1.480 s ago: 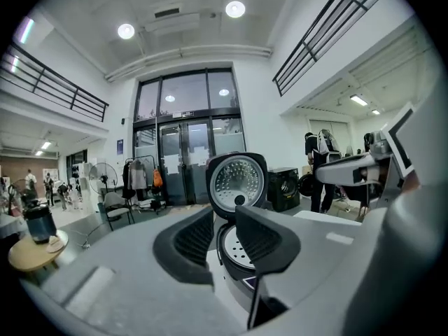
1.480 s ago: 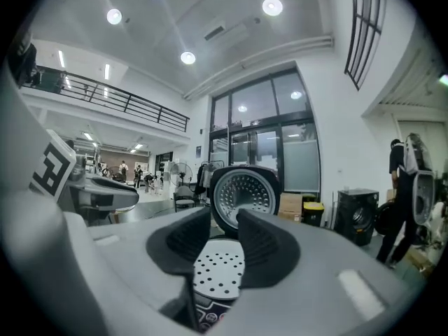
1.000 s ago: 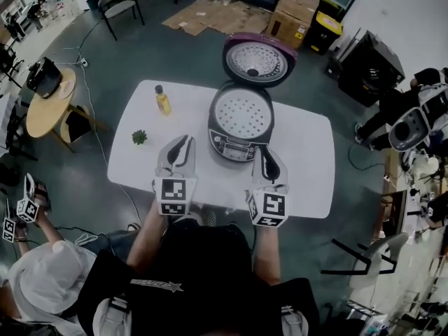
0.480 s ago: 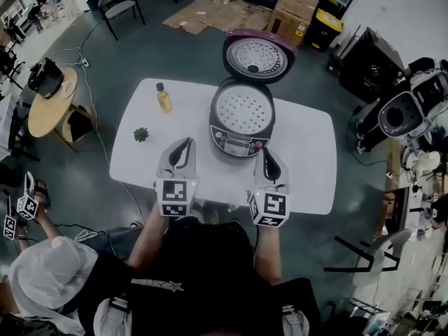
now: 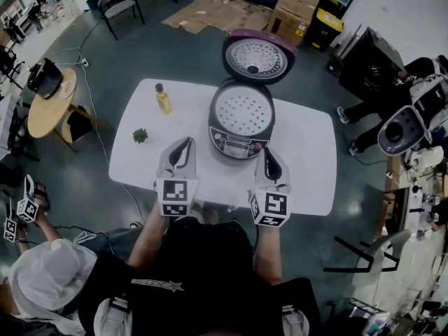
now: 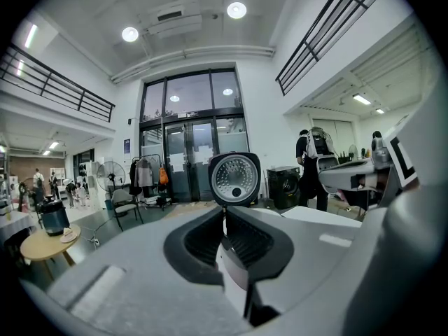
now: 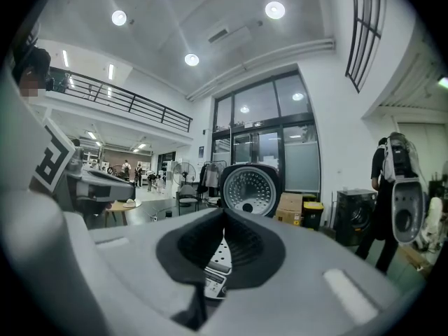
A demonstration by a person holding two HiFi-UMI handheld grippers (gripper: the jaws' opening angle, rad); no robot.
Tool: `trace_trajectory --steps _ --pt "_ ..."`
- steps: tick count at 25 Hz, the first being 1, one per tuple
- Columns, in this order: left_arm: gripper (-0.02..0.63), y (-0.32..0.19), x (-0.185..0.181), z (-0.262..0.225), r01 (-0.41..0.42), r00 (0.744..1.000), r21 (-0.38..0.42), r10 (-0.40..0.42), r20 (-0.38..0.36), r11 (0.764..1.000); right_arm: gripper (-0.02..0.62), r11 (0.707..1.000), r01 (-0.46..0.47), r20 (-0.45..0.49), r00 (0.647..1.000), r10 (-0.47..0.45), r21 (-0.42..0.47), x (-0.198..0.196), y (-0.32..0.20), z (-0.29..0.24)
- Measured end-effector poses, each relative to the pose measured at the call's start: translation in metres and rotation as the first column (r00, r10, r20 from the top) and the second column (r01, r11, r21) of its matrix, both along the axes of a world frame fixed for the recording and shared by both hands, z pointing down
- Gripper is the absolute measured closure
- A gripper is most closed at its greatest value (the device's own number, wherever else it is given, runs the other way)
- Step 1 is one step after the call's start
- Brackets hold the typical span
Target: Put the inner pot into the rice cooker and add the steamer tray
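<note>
Inside, the round rice cooker (image 5: 238, 145) holds a perforated white steamer tray (image 5: 241, 112).

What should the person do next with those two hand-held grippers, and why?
Probably nothing more than reaching up to tip the lid shut. The perforated steamer tray already sits in the open rice cooker, and the left hand-held gripper and right hand-held gripper are both shut and empty, on the near side of it.
</note>
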State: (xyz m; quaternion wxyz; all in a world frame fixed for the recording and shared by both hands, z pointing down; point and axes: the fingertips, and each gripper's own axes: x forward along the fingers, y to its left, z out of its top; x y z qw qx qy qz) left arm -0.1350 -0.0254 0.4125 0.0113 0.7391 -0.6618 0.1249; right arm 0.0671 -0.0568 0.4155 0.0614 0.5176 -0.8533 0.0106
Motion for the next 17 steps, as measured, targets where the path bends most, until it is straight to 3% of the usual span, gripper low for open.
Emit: trace_trajectory --steps 17 --pt "0.586 -0.009 0.0021 0.0066 -0.008 1.0 -0.011 0.008 0.002 1.0 0.589 1.0 -0.001 -0.004 1.0 0.001 -0.007 0.0014 -0.006 0.0047"
